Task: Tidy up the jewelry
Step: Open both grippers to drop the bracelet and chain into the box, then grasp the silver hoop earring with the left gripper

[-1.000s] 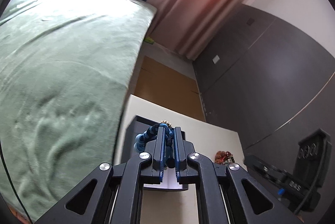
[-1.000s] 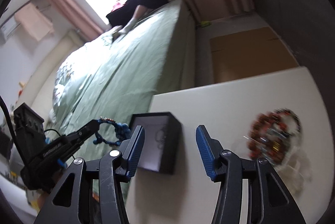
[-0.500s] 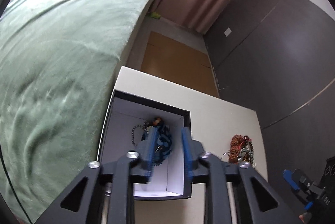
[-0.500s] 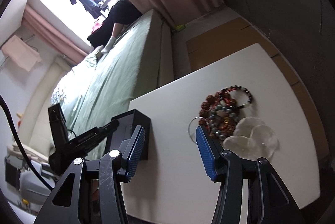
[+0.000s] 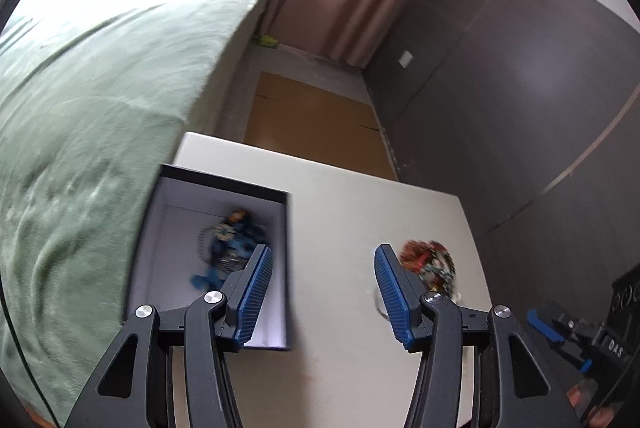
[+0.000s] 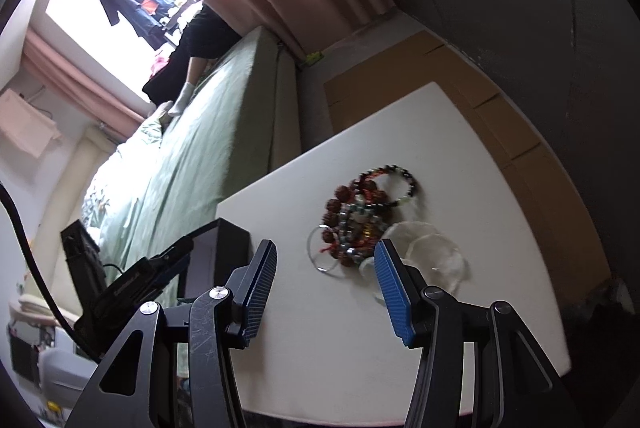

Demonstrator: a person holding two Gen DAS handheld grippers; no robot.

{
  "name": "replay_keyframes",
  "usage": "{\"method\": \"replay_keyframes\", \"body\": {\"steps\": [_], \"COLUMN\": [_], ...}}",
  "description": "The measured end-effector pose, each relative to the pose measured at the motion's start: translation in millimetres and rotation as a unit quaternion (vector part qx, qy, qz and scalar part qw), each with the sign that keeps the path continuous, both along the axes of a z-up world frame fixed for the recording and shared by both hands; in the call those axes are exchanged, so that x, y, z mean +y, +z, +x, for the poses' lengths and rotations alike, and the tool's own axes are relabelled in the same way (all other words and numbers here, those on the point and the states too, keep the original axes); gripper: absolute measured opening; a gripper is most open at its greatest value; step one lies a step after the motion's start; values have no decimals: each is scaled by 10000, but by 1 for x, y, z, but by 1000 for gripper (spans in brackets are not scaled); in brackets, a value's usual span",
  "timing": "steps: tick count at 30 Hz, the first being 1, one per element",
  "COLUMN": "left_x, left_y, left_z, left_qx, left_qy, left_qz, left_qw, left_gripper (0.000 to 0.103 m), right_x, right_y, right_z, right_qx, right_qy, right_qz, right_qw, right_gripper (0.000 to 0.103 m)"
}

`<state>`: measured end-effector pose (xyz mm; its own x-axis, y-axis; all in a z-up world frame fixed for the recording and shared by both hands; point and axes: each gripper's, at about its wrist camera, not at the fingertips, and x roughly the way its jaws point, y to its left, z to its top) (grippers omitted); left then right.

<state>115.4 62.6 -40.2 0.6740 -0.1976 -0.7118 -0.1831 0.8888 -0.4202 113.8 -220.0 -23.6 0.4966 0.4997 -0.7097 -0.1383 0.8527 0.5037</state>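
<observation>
In the black box [image 5: 224, 183] on the white tabletop [image 5: 340, 211] lay the blue bead string [image 5: 232, 240], blurry but clearly down on the pale floor of the box. A second before, the left hand-held gripper [image 5: 320, 292] had pinched that blue string between its shut fingers, up above the box. Half a second before, it had dipped into the box and started to let go. At this moment its fingers stood wide apart with nothing between them, so the blue string had been dropped where it belonged. That was one piece put away.

The right hand-held gripper [image 6: 324, 284] was wide open too and held nothing. It had swung from near the box toward the pile of beads [image 6: 360, 216] that sat in the middle of the tabletop. The pile had brown, red and dark beads, a thin ring [image 6: 320, 256] beside them and a clear dish [image 6: 432, 256] touching them. The right fingers hung just in front of that pile and did not touch it yet.

I think the next job was to pick a piece from the pile and carry it to the box. The strings looked tangled, so more than one might come up together.
</observation>
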Motion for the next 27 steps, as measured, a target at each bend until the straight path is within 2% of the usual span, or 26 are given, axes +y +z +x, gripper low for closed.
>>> {"method": "replay_keyframes", "body": {"steps": [2,5,13,17,19,22,27], "left_x": [-14,-35,-94,-115,-124,-133,-145], "left_y": [2,2,-20,-36,-46,-58,-69], "left_z": [-1,1,11,16,18,19,24], "left_qx": [-35,-102,138,250,342,454,450], "left_qy": [-163,-439,-1049,-1378,-1546,-1685,-1775], "left_qz": [71,-130,518,1013,1195,1382,1676], "left_qw": [9998,9989,9930,9850,9801,9749,9687], "left_gripper": [55,55,51,46,40,36,34], "right_x": [-7,-16,-33,-41,-45,-48,-50], "right_y": [-5,-12,-20,-20,-24,-25,-28], "right_z": [2,7,11,11,12,14,17], "right_qx": [95,262,445,444,536,597,681], "right_qy": [-64,-154,-261,-311,-339,-364,-362], "right_qz": [20,7,46,66,78,92,98], "right_qw": [9999,9995,9987,9985,9980,9975,9970], "right_gripper": [52,52,52,52,52,52,52]}}
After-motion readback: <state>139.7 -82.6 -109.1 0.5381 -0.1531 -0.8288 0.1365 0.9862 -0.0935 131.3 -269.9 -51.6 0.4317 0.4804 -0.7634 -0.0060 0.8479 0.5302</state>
